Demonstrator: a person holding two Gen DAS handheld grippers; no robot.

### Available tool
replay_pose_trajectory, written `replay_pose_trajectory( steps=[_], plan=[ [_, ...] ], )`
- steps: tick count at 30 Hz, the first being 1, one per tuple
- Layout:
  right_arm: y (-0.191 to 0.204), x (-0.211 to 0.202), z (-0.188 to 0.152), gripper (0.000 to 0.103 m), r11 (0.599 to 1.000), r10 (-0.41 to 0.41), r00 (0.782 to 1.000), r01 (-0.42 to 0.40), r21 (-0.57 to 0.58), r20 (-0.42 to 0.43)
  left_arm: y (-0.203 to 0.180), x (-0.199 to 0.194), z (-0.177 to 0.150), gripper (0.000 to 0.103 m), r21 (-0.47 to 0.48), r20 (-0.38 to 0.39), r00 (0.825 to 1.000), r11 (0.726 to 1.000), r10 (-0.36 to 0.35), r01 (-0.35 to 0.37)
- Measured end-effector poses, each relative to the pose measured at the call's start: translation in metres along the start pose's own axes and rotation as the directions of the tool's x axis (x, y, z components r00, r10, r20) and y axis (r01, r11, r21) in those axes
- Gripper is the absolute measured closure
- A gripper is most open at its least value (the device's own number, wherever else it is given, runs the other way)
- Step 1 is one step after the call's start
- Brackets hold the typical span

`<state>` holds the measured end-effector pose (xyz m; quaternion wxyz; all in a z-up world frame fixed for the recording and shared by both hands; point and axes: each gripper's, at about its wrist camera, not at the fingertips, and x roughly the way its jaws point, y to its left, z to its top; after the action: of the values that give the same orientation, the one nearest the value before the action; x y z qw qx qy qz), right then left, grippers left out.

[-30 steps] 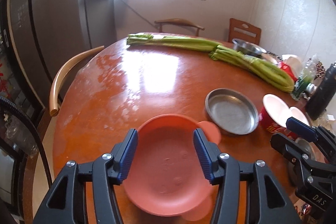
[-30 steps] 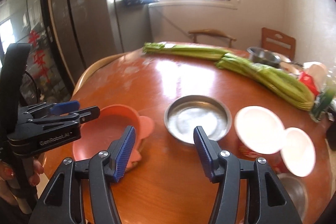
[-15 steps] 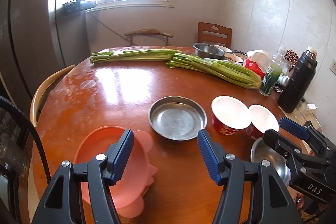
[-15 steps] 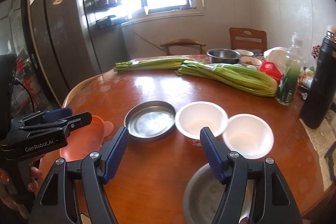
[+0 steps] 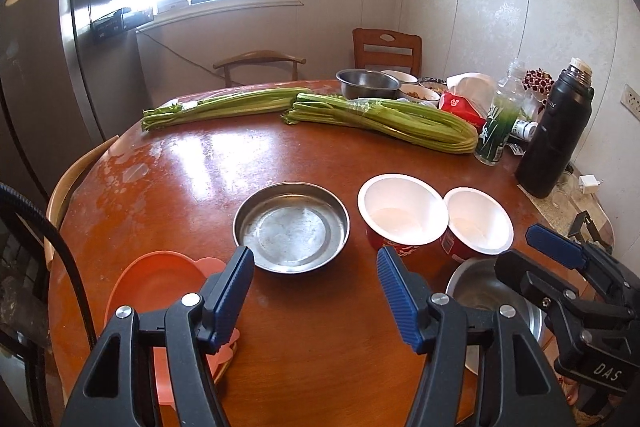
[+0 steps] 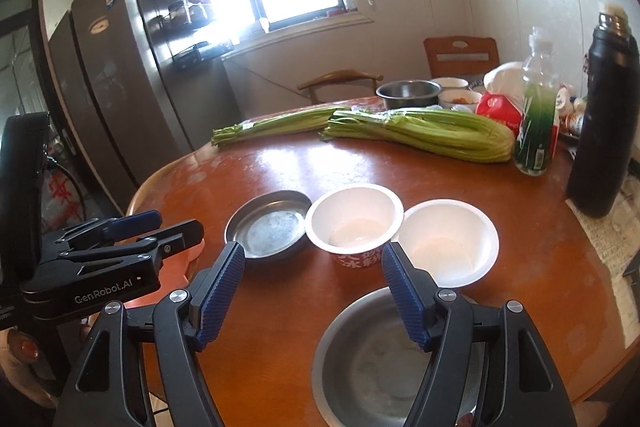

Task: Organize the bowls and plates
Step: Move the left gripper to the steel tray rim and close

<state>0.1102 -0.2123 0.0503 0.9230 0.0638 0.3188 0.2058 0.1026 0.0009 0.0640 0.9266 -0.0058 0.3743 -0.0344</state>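
The left gripper hangs over the near edge of the round wooden table, its jaws apart with nothing between them and no longer widening; the pink plate lies flat on the table just behind its left finger, at the near left edge; the shallow metal plate sits past the fingertips, toward the middle of the table. The right gripper hovers to the right of it, jaws likewise spread and empty, also settled after widening; directly under its right finger lies a metal bowl at the near edge; beyond its tips stand two white paper bowls with red sides, the left one just beside the metal plate, the right one touching its neighbour. Farther back two bundles of celery stretch across the table; behind them another metal bowl; at the right a green bottle and a tall black flask stand upright.
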Motion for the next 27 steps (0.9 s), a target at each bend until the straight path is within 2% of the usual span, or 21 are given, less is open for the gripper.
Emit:
replay_pose_trajectory(
  steps=[6, 15, 18, 22, 24, 27],
  plan=[
    [-0.008, 0.012, 0.003, 0.030, 0.999, -0.018, 0.999, 0.019, 0.026, -0.037, -0.004, 0.011, 0.009, 0.039, 0.024, -0.029, 1.000, 1.000, -0.006, 0.007],
    [0.032, 0.060, 0.002, 0.030, 0.997, 0.078, 0.987, -0.075, 0.024, -0.141, 0.032, 0.053, 0.033, 0.039, 0.026, -0.130, 0.991, 0.999, 0.029, -0.026],
    [0.043, 0.080, 0.000, 0.030, 0.999, 0.044, 0.984, -0.038, 0.036, -0.174, 0.048, 0.068, 0.041, 0.039, 0.022, -0.162, 0.987, 1.000, 0.015, -0.011],
    [0.048, 0.107, -0.004, 0.030, 0.992, 0.072, 0.975, -0.048, 0.117, -0.209, 0.068, 0.095, 0.051, 0.039, 0.000, -0.221, 0.975, 1.000, -0.017, 0.018],
    [0.052, 0.116, -0.005, 0.030, 0.992, 0.062, 0.975, -0.036, 0.122, -0.213, 0.075, 0.107, 0.054, 0.039, -0.010, -0.249, 0.968, 0.999, -0.032, 0.030],
    [0.055, 0.130, -0.006, 0.030, 0.991, 0.055, 0.970, -0.025, 0.129, -0.237, 0.079, 0.125, 0.058, 0.039, 0.018, -0.273, 0.962, 1.000, -0.009, 0.015]
  ],
)
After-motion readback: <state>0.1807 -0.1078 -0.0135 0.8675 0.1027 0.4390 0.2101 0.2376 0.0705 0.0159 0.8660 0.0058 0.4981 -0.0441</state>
